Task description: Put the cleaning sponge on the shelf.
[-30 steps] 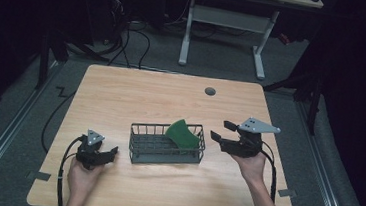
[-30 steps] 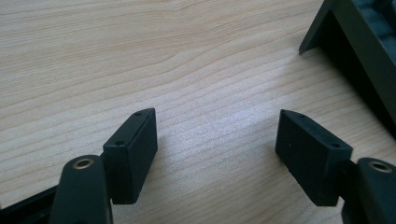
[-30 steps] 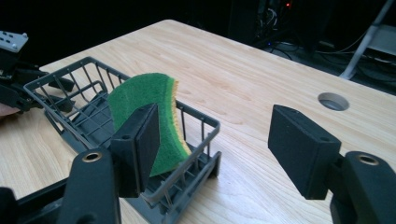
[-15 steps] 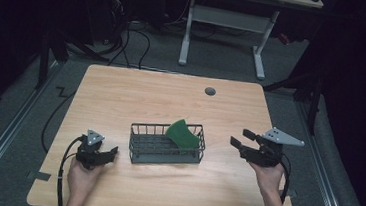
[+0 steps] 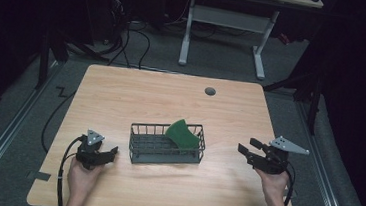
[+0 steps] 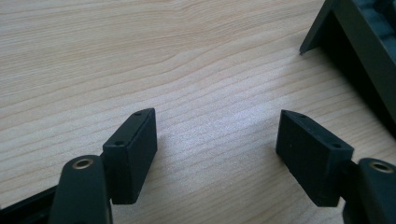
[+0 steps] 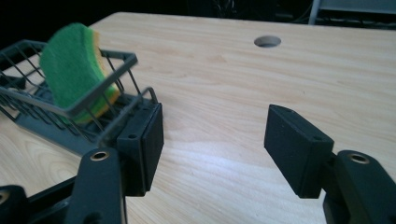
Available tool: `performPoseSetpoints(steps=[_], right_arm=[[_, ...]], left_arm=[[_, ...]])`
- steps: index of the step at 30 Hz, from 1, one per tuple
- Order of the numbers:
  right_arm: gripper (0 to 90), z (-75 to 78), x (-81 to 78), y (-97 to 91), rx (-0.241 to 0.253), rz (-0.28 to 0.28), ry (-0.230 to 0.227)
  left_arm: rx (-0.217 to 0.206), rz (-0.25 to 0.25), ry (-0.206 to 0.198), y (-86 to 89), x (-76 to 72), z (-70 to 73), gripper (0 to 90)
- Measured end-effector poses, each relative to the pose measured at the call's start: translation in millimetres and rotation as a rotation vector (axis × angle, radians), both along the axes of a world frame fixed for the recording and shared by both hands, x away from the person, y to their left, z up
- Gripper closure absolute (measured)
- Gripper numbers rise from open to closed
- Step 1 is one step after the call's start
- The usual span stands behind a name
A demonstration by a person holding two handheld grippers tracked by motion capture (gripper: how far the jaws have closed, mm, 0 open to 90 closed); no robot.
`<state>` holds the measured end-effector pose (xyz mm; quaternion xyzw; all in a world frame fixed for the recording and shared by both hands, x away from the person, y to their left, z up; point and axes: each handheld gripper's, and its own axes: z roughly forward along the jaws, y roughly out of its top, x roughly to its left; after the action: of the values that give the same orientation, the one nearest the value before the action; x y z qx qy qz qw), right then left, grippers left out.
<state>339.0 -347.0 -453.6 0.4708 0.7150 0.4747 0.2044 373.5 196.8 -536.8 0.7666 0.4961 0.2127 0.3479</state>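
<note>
A wooden bench (image 5: 171, 102) is carrying a dark wire basket (image 5: 165, 152) at its middle. A green sponge (image 5: 183, 134) is leaning inside the basket's right end, propped on the rim — likely where it was dropped. The right gripper (image 5: 248, 149) is hovering to the basket's right, its jaws standing wide apart and gripping nothing. The left gripper (image 5: 111, 152) is sitting low beside the basket's left side, jaws also spread and empty — seemingly idle.

left gripper (image 5: 110, 153): fingers apart | right gripper (image 5: 248, 149): fingers apart, empty
</note>
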Motion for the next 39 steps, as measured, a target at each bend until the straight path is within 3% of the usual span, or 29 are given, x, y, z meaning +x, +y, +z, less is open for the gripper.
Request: performPoseSetpoints(steps=[7, 22, 26, 39], right_arm=[[39.8, -19.7, 2.0, -6.4, 0.016, -0.027, 0.029], [40.4, -53.2, 10.8, -1.8, -0.033, -0.062, 0.091], [40.4, -58.3, 13.1, 0.3, -0.029, -0.062, 0.102], [40.4, -70.8, 17.6, 10.4, -0.084, -0.054, 0.125]], left_arm=[[0.0, 0.0, 0.0, 0.0, 0.0, 0.0, 29.7], [-0.001, 0.0, 0.0, 0.1, 0.0, 0.0, 29.7], [0.0, 0.0, 0.0, 0.0, 0.0, 0.0, 29.7], [0.001, -0.001, 0.002, 0.0, 0.0, 0.1, 29.7]])
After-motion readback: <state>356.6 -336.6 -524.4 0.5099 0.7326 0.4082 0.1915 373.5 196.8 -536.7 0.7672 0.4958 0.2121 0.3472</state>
